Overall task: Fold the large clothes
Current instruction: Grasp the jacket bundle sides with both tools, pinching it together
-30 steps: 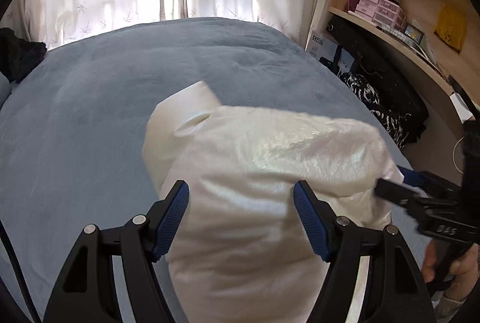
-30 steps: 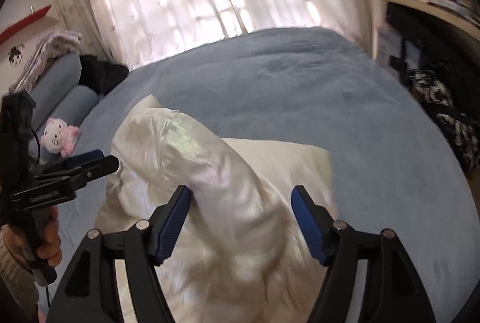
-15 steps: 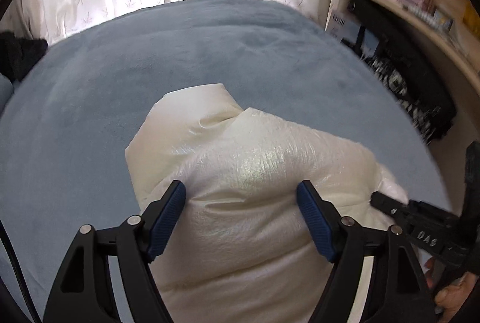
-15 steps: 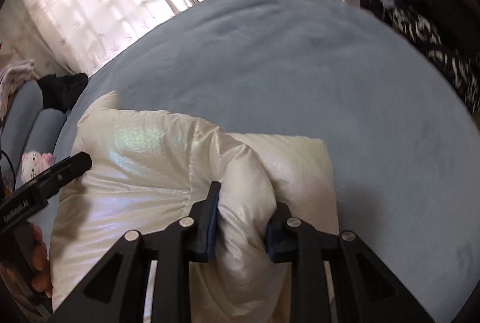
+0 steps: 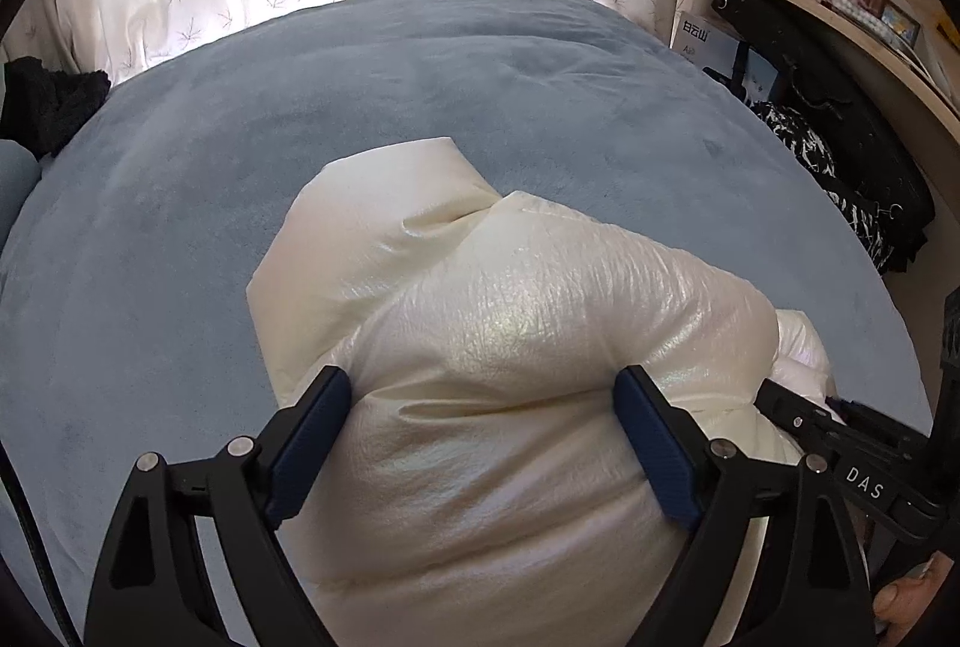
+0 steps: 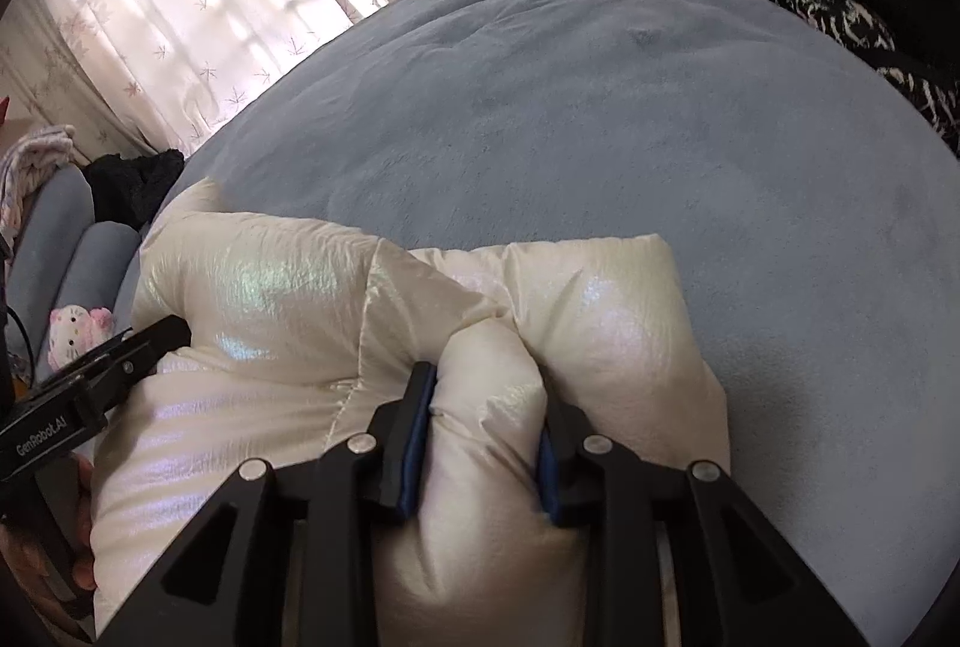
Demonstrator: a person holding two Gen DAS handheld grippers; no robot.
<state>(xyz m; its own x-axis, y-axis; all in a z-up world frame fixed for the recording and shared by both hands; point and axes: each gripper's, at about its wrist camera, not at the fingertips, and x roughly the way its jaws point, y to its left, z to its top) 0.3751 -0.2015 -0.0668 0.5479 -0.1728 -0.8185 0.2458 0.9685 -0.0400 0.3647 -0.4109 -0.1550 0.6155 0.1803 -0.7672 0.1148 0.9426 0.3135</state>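
Right wrist view puts my right hand-held gripper nearest, its blue pads clenched on a plump roll of the cream puffer jacket, though the jaws are easing apart a little. Left wrist view shows my left hand-held gripper with jaws spreading wide around the jacket's bulging top layer; the pads sit at the fabric's flanks, and I judge they no longer pinch it.

The jacket lies bundled on the blue bed cover, doubled over on itself. I'd say one fold is laid but the bundle is lumpy, so flattening and probably another fold remain.

Only the right view shows the squared-off folded edge, plus a pink plush toy by the pillows. Only the left view shows the wooden shelf beyond the bed.
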